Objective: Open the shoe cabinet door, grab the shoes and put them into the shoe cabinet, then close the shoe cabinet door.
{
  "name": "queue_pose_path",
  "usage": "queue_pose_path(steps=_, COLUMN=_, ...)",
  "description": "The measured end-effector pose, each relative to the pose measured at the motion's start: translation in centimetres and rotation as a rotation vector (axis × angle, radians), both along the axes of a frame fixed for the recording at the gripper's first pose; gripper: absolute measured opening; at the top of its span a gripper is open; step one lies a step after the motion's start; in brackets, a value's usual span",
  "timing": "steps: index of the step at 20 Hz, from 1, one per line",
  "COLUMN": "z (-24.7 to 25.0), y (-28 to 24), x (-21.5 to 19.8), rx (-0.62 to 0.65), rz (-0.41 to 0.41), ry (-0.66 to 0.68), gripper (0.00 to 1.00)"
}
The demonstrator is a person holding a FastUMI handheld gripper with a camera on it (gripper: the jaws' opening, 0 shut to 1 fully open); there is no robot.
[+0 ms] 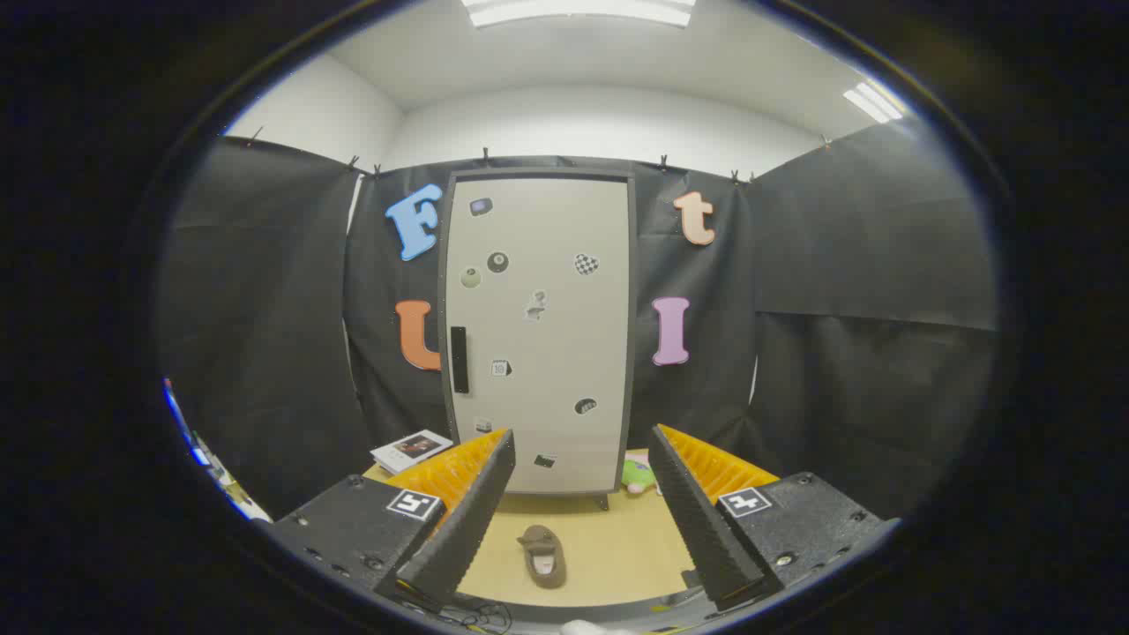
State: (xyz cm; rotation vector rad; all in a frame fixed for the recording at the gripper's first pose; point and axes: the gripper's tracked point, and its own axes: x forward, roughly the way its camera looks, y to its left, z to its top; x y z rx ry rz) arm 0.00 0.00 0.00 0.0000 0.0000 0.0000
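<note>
Gripper view: the gripper hangs with its fingers spread wide and nothing between them, aimed straight at the shoe cabinet. The cabinet stands upright at the far edge of the counter, against the booth's black cloth. Its door is closed, dotted with small stickers. The dark vertical door handle sits on the door's left side, about mid-height, so it lies ahead of the gripper and off toward the left finger, well apart from the fingertips.

A single brown shoe lies on the counter between the fingers and lower down, nearer to the gripper than the cabinet is. Its long axis runs roughly toward the cabinet. A booklet rests near the counter's far left corner, beside the cabinet's foot, and a small green toy sits by the cabinet's right foot.

Judging by the closed door, the first step is not yet done. The coming move probably calls for going forward and leftward to the handle, passing over the shoe.
</note>
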Motion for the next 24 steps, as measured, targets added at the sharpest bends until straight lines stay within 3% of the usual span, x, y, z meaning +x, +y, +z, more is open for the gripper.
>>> queue_pose_path(steps=14, z=-0.2, y=0.5, x=-0.8, rx=-0.030, rz=-0.006, ry=0.005, gripper=1.00)
queue_pose_path(steps=24, z=-2.0, y=4.9, x=3.9, rx=-0.030, rz=0.044, ry=0.047, gripper=1.00)
